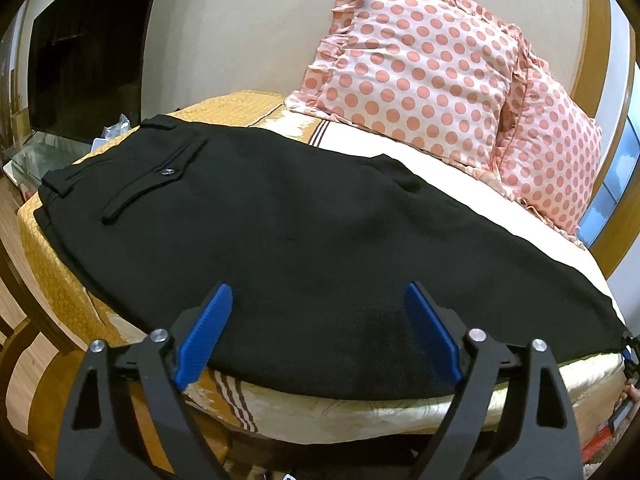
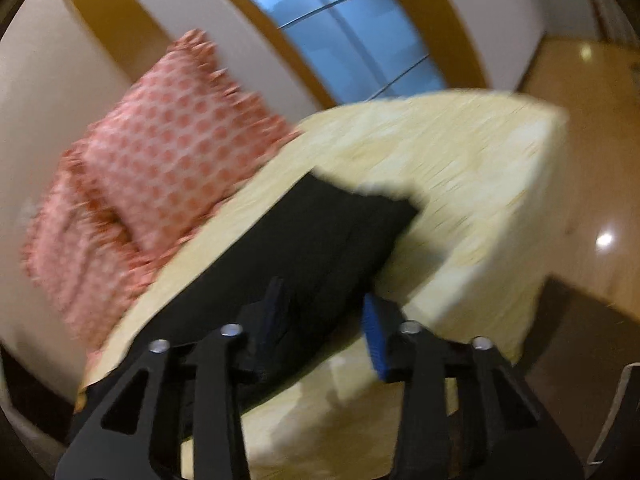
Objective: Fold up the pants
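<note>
Black pants (image 1: 296, 220) lie flat across the bed, waistband and back pocket at the left, legs running to the right. My left gripper (image 1: 318, 300) is open, its blue fingers (image 1: 208, 332) spread wide over the pants' near edge. In the blurred right wrist view the leg end of the pants (image 2: 320, 240) lies on the bed. My right gripper (image 2: 324, 312) is open, its fingers on either side of the pants' near edge, not closed on the cloth.
Two pink polka-dot pillows (image 1: 420, 64) lean on the wall at the back of the bed (image 1: 360, 404); they also show in the right wrist view (image 2: 168, 152). A dark TV (image 1: 84, 60) stands at the left. A window (image 2: 340, 28) and wooden floor (image 2: 592, 184) lie beyond the bed.
</note>
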